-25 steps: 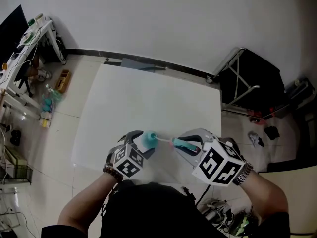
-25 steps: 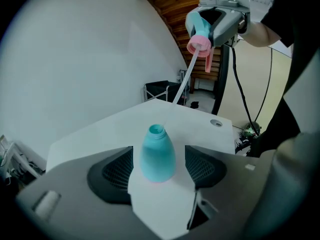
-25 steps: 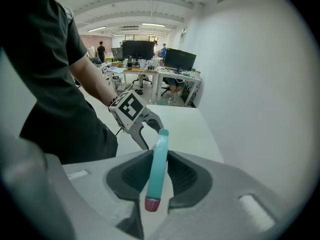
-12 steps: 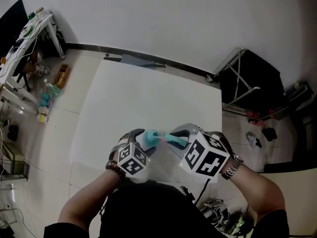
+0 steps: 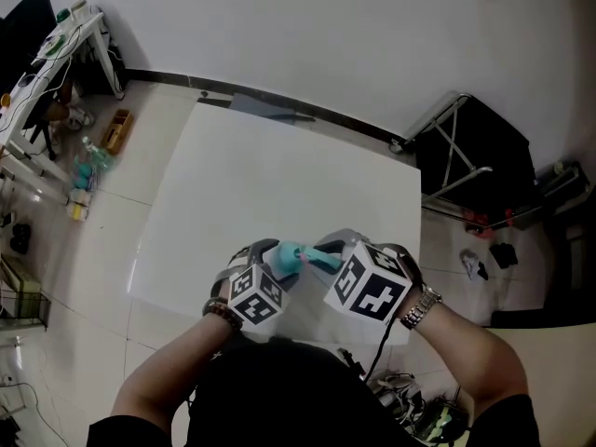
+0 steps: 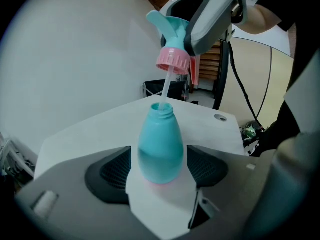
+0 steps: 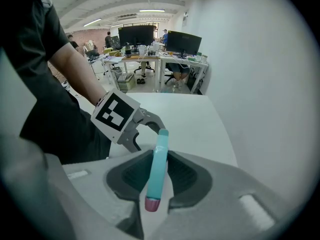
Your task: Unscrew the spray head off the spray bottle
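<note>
A teal bottle (image 6: 160, 144) (image 5: 285, 255) stands upright on the white table (image 5: 279, 175) between the jaws of my left gripper (image 6: 160, 166) (image 5: 272, 266). Those jaws have just been opening, and the pads now sit a hair off the bottle's sides. My right gripper (image 7: 160, 179) (image 5: 328, 259) is shut on the teal spray head (image 7: 158, 164) (image 6: 172, 29). The head is off and hangs above the bottle. Its pink collar (image 6: 173, 60) is clear of the neck, and the thin dip tube (image 6: 166, 86) still reaches into the bottle's mouth.
A black folding stand (image 5: 466, 156) sits off the table's far right corner. At the far left, a cluttered desk (image 5: 56, 54) and small bottles on the floor (image 5: 84, 180). Cables (image 5: 410, 408) lie by my right side. Office desks with monitors (image 7: 150, 44) fill the background.
My right gripper has come down and to the left with the spray head, close over the bottle. The left gripper has sunk a little with the bottle between its jaws.
</note>
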